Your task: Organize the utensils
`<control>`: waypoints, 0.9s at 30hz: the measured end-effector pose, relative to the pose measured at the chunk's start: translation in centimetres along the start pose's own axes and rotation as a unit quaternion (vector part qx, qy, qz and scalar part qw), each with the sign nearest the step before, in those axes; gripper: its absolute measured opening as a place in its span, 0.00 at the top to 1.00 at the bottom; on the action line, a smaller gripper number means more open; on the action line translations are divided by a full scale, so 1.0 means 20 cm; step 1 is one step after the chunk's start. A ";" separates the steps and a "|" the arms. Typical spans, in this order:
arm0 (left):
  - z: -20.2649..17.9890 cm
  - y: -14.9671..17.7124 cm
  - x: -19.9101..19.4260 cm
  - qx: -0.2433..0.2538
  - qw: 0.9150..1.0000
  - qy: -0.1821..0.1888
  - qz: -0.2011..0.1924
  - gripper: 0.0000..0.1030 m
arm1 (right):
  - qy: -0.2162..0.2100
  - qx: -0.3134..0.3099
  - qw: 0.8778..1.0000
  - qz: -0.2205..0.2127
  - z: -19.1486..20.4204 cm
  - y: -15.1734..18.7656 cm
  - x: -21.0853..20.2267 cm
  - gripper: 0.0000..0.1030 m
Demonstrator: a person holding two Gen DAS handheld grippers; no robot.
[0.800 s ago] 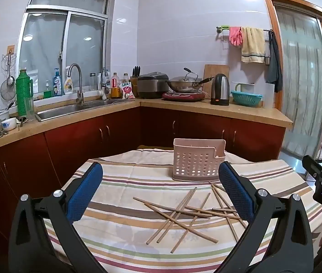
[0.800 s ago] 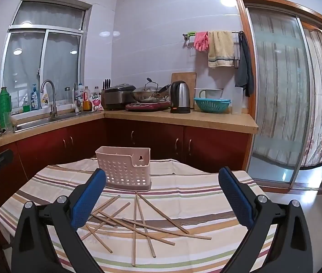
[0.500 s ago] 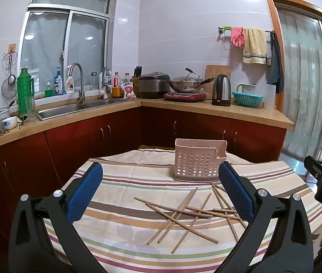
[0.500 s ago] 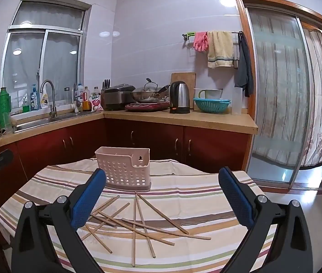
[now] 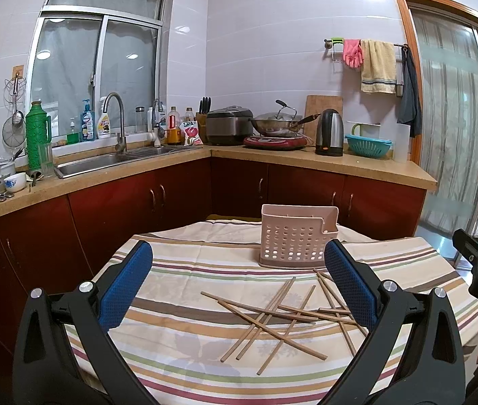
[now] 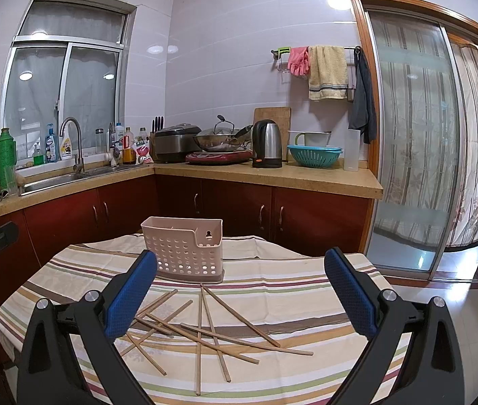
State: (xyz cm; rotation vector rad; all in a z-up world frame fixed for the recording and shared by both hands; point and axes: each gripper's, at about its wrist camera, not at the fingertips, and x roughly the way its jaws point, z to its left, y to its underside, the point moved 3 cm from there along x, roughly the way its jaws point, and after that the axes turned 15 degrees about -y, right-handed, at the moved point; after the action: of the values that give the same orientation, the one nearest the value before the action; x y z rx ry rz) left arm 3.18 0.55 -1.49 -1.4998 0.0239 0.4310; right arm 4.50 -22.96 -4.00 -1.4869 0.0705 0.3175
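Lying loose on the striped tablecloth (image 5: 178, 307), the wooden chopsticks (image 5: 272, 317) form a crossed heap near the middle of the table, several overlapping one another and others splayed out toward the near edge. In the right wrist view the same chopsticks (image 6: 205, 330) fan out from a point just in front of the holder. A pink perforated utensil holder (image 5: 298, 236) stands upright behind them, toward the far edge of the table, its nearest stick ends just short of its base; from the right side the utensil holder (image 6: 184, 249) shows a keyhole slot in its taller back wall.

Both tools hover above the near edge of the table. The left gripper (image 5: 239, 283) has its blue-padded fingers (image 5: 127, 287) spread wide with nothing between them, framing the heap. The right gripper (image 6: 240, 290) is likewise spread wide and holds nothing, its padded fingers (image 6: 350, 297) apart over the cloth.

Beyond the table, dark red cabinets carry a counter (image 5: 357, 165) with a kettle (image 5: 330, 131), a wok (image 5: 276, 125), a rice cooker (image 5: 228, 128) and a teal colander (image 5: 369, 145); a sink (image 5: 97, 162) sits under the window.
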 end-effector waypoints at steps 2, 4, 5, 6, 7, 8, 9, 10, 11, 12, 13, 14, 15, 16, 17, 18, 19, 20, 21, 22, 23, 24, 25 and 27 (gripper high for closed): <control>0.00 0.00 0.00 0.001 1.000 0.000 0.000 0.04 | -0.001 0.000 1.000 0.000 0.00 0.00 0.00 0.06; 0.00 0.00 0.00 0.001 1.000 0.000 0.000 0.04 | 0.000 0.000 1.000 -0.001 0.00 0.00 0.00 0.06; 0.00 0.00 0.00 0.000 1.000 0.000 -0.001 0.04 | -0.001 0.000 1.000 0.000 0.00 0.00 0.00 0.06; 0.00 0.00 0.00 0.001 1.000 0.000 0.000 0.04 | -0.001 0.000 1.000 -0.001 0.00 0.00 0.00 0.06; 0.00 -0.01 0.00 0.001 1.000 0.000 0.000 0.04 | 0.000 0.000 1.000 0.000 0.00 0.00 0.00 0.06; 0.00 0.00 0.00 0.002 1.000 0.000 0.000 0.04 | 0.000 -0.001 1.000 0.000 0.00 0.00 0.00 0.06; 0.00 -0.01 0.00 0.001 1.000 0.000 0.001 0.04 | -0.001 -0.001 1.000 0.000 0.00 0.00 0.00 0.06; 0.00 -0.01 0.00 0.001 1.000 0.001 0.001 0.04 | -0.001 -0.001 1.000 0.000 0.00 0.00 0.00 0.06; 0.00 -0.01 0.00 0.000 1.000 0.001 0.001 0.04 | -0.001 -0.001 1.000 0.000 0.00 0.00 0.00 0.06; 0.01 -0.01 0.00 0.000 1.000 0.001 0.001 0.04 | -0.001 0.000 1.000 0.000 -0.01 0.00 0.00 0.06; 0.01 -0.01 0.00 0.000 1.000 0.000 0.000 0.04 | -0.001 0.000 1.000 0.000 0.00 0.00 0.00 0.06; 0.01 -0.01 0.01 0.000 1.000 0.000 0.000 0.04 | -0.001 -0.001 1.000 0.000 0.00 0.00 0.00 0.06; 0.01 -0.01 0.01 0.001 1.000 0.000 0.000 0.04 | -0.001 -0.001 1.000 0.000 0.00 0.00 0.00 0.06; 0.01 -0.01 0.00 0.001 1.000 0.000 0.000 0.04 | 0.000 -0.001 1.000 -0.001 0.00 0.00 0.00 0.06; 0.01 -0.02 0.00 0.000 1.000 0.000 0.000 0.04 | 0.000 -0.001 1.000 -0.001 0.00 0.00 0.00 0.06; 0.01 -0.01 0.01 0.000 1.000 0.001 0.001 0.04 | 0.000 -0.001 1.000 0.000 0.00 0.01 0.00 0.06; 0.01 -0.02 0.00 0.001 1.000 0.001 0.001 0.04 | 0.000 -0.001 1.000 0.000 0.00 0.01 0.01 0.06; 0.01 -0.01 0.00 0.001 1.000 0.001 0.001 0.04 | 0.000 -0.001 1.000 0.000 0.00 0.01 0.01 0.06; 0.01 -0.01 0.01 0.001 1.000 0.001 0.001 0.04 | 0.000 -0.001 1.000 0.000 0.00 0.00 -0.01 0.06; 0.01 -0.01 0.00 0.001 1.000 0.000 0.001 0.04 | -0.001 -0.001 1.000 0.001 0.00 0.00 -0.01 0.06; 0.01 -0.01 0.01 0.000 1.000 0.001 0.001 0.04 | -0.001 -0.001 1.000 0.000 0.00 0.00 -0.01 0.06; 0.01 -0.01 0.00 0.000 1.000 0.001 0.001 0.04 | 0.000 -0.001 1.000 0.000 0.00 0.01 0.00 0.06; 0.01 -0.01 0.00 0.001 1.000 0.000 0.001 0.04 | 0.000 -0.002 1.000 0.000 0.00 0.00 -0.01 0.06; 0.02 0.00 0.01 0.001 1.000 0.000 0.001 0.04 | 0.000 -0.002 1.000 0.000 0.00 0.01 0.00 0.06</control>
State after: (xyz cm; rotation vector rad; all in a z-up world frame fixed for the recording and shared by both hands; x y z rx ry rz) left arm 3.23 1.08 -1.61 -1.4981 0.0259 0.4319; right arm 4.45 -22.89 -4.17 -1.4899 0.0699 0.3184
